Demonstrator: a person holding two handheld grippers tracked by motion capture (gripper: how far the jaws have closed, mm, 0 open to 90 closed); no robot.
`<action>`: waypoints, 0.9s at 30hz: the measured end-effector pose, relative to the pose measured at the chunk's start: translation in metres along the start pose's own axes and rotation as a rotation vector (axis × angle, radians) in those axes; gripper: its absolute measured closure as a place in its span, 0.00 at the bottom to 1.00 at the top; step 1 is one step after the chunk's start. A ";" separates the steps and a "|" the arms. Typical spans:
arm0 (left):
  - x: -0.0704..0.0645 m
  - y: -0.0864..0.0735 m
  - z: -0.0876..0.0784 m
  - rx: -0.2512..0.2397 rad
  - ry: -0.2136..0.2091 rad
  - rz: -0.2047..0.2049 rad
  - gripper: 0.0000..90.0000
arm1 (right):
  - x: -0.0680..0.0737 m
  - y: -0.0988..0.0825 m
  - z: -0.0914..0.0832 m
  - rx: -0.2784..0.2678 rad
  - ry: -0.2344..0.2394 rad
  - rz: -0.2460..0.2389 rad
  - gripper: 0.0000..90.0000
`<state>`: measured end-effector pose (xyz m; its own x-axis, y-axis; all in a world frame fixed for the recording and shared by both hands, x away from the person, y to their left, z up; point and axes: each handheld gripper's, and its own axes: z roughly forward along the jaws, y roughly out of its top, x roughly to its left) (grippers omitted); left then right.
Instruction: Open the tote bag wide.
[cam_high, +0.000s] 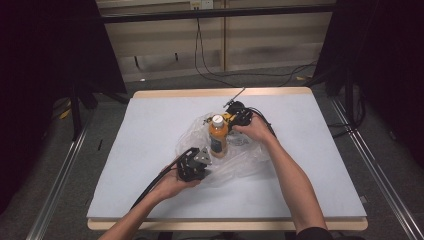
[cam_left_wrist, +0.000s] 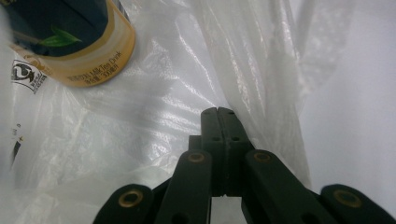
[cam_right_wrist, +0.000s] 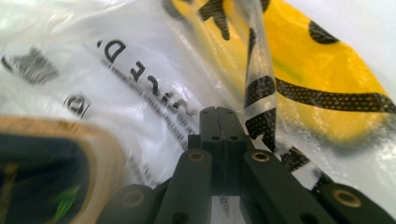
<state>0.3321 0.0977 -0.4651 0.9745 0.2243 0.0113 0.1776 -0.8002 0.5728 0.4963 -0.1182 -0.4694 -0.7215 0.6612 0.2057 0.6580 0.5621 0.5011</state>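
An orange drink bottle with a white cap and dark label (cam_high: 218, 136) stands upright near the middle of the table, on or inside a crumpled clear plastic bag with a yellow-and-black print (cam_high: 245, 157) that spreads around its base. The left gripper (cam_high: 192, 161) sits at the bag's near-left edge, its jaws pressed together with a fold of the film pinched between them, as the left gripper view shows, with the bottle's base just beyond. The right gripper (cam_high: 234, 117) is at the far side, beside the bottle's cap, its jaws likewise closed on a strip of the printed film. The step in hand appears to be bagging the bottle: both edges are gripped, the mouth not yet drawn up. The next move likely calls for lifting both edges together and evenly, so the thin film slides up around the bottle without tipping it on the pale grey table mat (cam_high: 150, 130).
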 end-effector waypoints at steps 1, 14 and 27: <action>0.003 -0.003 0.000 -0.016 -0.012 -0.006 1.00 | -0.001 0.000 0.001 -0.007 -0.004 -0.002 1.00; 0.012 -0.020 -0.011 -0.024 -0.014 -0.040 1.00 | -0.005 -0.002 -0.002 -0.021 -0.055 0.026 1.00; 0.018 -0.023 -0.016 -0.107 -0.001 -0.104 1.00 | 0.004 -0.011 -0.024 -0.122 -0.014 0.052 1.00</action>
<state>0.3434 0.1293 -0.4648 0.9516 0.3025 -0.0536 0.2623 -0.7091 0.6545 0.4809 -0.1333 -0.4540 -0.6834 0.6951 0.2232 0.6628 0.4626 0.5888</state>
